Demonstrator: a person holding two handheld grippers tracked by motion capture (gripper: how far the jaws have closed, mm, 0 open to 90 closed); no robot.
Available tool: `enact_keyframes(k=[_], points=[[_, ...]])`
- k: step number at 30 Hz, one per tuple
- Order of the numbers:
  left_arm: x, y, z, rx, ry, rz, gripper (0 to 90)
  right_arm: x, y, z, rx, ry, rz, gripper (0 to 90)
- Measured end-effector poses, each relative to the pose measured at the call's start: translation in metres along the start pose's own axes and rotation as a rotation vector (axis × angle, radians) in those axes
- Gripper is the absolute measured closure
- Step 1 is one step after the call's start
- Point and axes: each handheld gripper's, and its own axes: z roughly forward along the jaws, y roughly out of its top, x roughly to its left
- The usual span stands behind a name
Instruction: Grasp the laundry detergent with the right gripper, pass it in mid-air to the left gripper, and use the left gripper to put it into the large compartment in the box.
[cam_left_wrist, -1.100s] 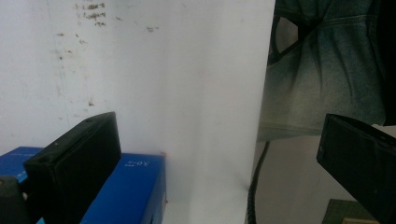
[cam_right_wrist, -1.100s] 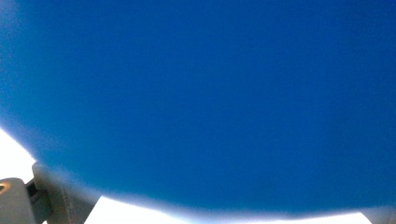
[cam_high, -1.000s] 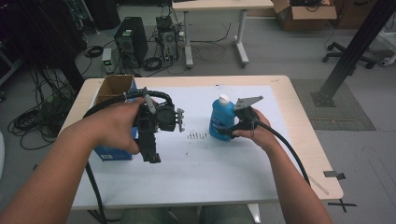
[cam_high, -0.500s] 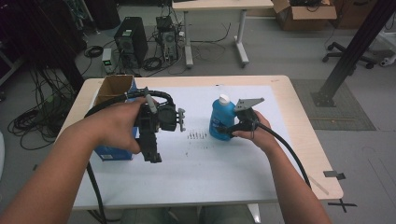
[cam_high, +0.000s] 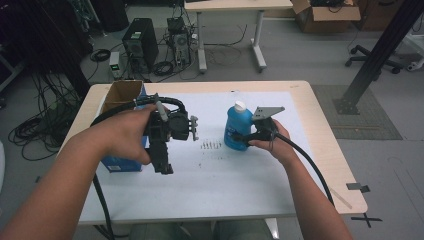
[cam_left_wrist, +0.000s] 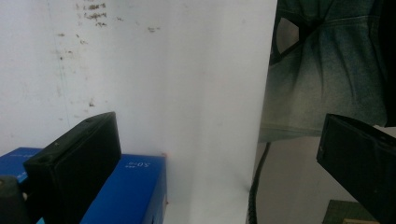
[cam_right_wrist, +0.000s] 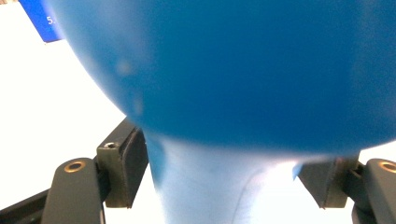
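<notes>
Bottle (cam_high: 237, 127): a squat blue plastic bottle with a rounded body, a white cap on top and a darker label on its side; it stands upright on the white sheet, a little right of the sheet's middle.
Bottle up close (cam_right_wrist: 233, 70): in the right gripper view the blue body is blurred, smooth and bulging, and narrows towards the bottom of the picture.
Right gripper (cam_high: 246, 137): on the bottle's right side, held low against the body. Its jaws have just been closing, with the bottle between them; the pads sit at or almost at the blue sides, and I cannot tell whether they press yet.
Left gripper (cam_high: 165, 162): well left of the bottle, held above the sheet. In the left gripper view its jaws stand wide apart with nothing between them.
Blue box (cam_high: 117, 161): left of the bottle, at the sheet's left edge.
Cardboard box (cam_high: 121, 92): open, behind the blue box.
White sheet (cam_high: 210, 185): covers most of the table (cam_high: 325, 145), with dark specks just left of the bottle's base.
</notes>
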Motion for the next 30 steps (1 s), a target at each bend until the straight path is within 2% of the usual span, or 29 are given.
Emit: enact_keyframes(k=[5, 8, 12, 22, 30], points=[[0.0005, -0.0007, 0.0007, 0.003, -0.002, -0.004, 0.2, 0.0008, -0.0014, 0.0001, -0.009, -0.002, -0.006, 30.5], [0.0008, -0.0003, 0.0009, 0.002, -0.001, -0.004, 0.2, 0.0018, -0.0022, 0.0005, -0.010, -0.012, -0.015, 36.3], [0.0007, 0.0005, 0.0011, 0.003, -0.002, -0.001, 0.2, 0.0031, -0.0033, 0.0012, -0.021, 0.002, -0.022, 41.9], [0.0009, 0.0020, 0.0008, 0.006, -0.001, 0.000, 0.2, 0.0016, -0.0070, 0.0011, -0.048, 0.011, -0.022, 44.8], [-0.0002, 0.0062, -0.0014, 0.007, 0.004, 0.007, 0.2, 0.0016, -0.0061, 0.0008, -0.044, 0.009, -0.019, 46.4]])
